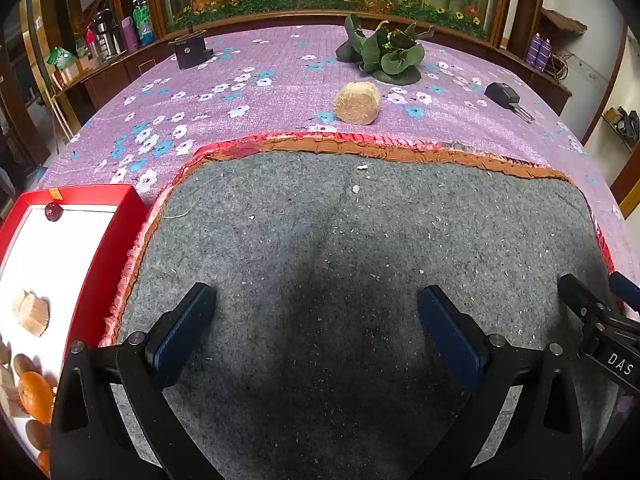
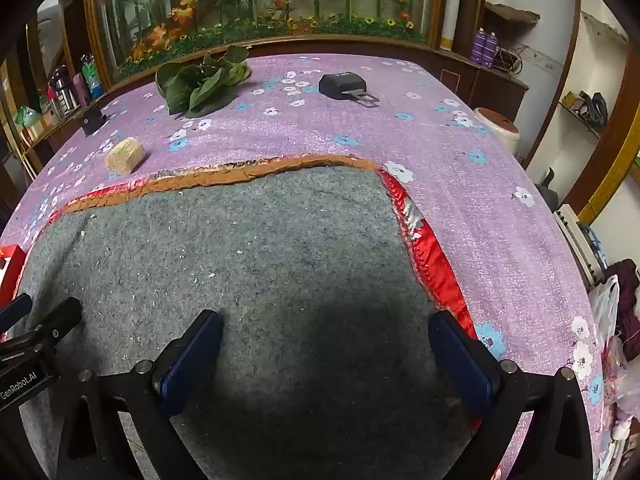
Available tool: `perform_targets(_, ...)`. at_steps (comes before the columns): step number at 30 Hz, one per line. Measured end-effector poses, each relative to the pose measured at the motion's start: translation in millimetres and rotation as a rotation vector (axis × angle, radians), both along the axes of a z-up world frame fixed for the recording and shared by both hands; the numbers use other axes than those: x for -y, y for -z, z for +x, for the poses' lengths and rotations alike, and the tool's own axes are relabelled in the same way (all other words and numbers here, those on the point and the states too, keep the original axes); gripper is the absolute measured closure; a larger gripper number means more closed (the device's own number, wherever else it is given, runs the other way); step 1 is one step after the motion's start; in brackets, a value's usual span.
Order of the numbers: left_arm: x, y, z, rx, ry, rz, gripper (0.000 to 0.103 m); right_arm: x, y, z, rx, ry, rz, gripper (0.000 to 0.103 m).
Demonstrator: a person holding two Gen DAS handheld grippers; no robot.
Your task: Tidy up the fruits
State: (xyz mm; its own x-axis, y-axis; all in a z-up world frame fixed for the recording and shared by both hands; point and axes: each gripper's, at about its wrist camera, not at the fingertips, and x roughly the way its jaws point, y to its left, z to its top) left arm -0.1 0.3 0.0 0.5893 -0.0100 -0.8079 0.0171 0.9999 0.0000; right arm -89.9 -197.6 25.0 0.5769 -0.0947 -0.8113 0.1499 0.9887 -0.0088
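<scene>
A red box point(image 1: 100, 236) with a white floor stands at the left of the grey mat point(image 1: 340, 260). In it lie a small dark red fruit point(image 1: 52, 211), an orange point(image 1: 35, 396), brown fruits point(image 1: 24, 364) and pale wooden-looking pieces point(image 1: 34, 314). My left gripper point(image 1: 316, 332) is open and empty above the mat, right of the box. My right gripper point(image 2: 326, 360) is open and empty above the mat's right part; the box corner point(image 2: 10, 264) shows at its far left. Each gripper shows at the edge of the other's view.
On the purple flowered cloth point(image 1: 240, 92) beyond the mat lie a straw-coloured bundle point(image 1: 357, 103), leafy greens point(image 1: 386, 54), a black device with a metal tab point(image 1: 506, 98) and a black block point(image 1: 190, 50). A wooden ledge with a plant mural runs behind. The table's right edge drops off point(image 2: 560, 240).
</scene>
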Motion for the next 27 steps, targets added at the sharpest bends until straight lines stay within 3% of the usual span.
perform_targets(27,0.0,0.0,0.1,0.000,0.000,0.000,0.000,0.0,0.6,0.3,0.001,0.000,0.004,0.000)
